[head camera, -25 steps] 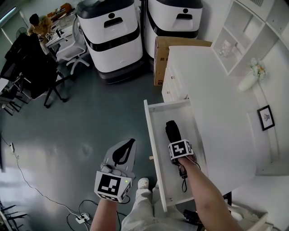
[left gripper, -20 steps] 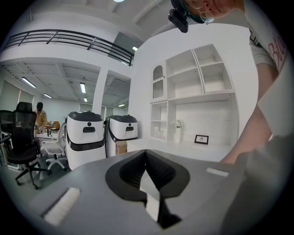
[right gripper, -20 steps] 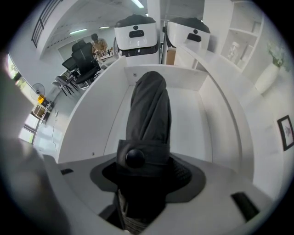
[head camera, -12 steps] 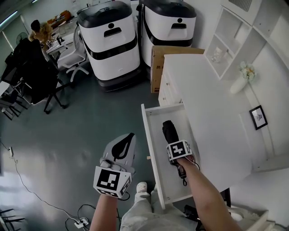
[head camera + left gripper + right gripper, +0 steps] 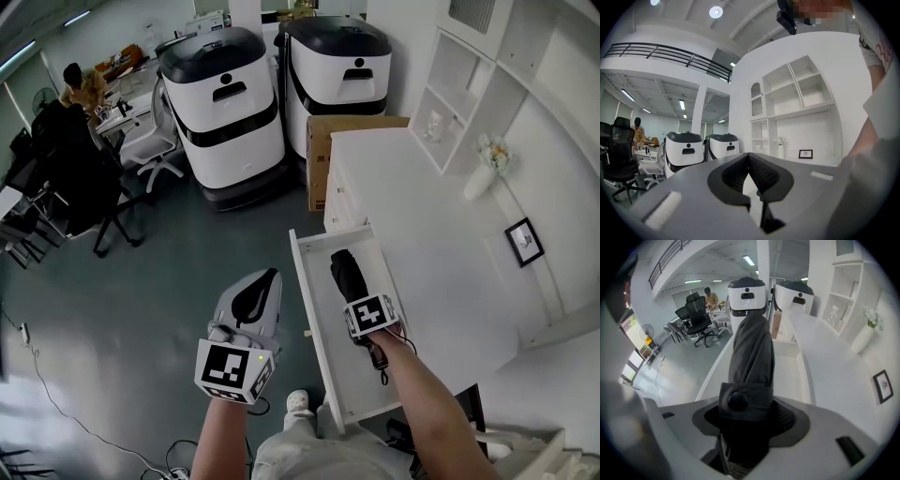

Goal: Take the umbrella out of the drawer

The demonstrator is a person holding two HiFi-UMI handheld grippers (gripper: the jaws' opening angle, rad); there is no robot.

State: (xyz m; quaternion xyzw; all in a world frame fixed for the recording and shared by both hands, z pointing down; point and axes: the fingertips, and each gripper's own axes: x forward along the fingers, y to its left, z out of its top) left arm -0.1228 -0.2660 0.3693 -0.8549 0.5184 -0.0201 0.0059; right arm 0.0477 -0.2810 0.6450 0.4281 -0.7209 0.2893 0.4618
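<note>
Our right gripper (image 5: 359, 298), jaws clamped round the folded umbrella (image 5: 344, 272), has lifted it up from the drawer (image 5: 314, 319). Our left gripper (image 5: 255, 298) has its jaws closed, empty. Removal looks nearly done.

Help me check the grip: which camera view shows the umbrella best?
The right gripper view: the umbrella fills it, strap and snap clear, clamped in the right tool. The head view shows it small, at the open drawer. The left gripper view shows none of it.
</note>
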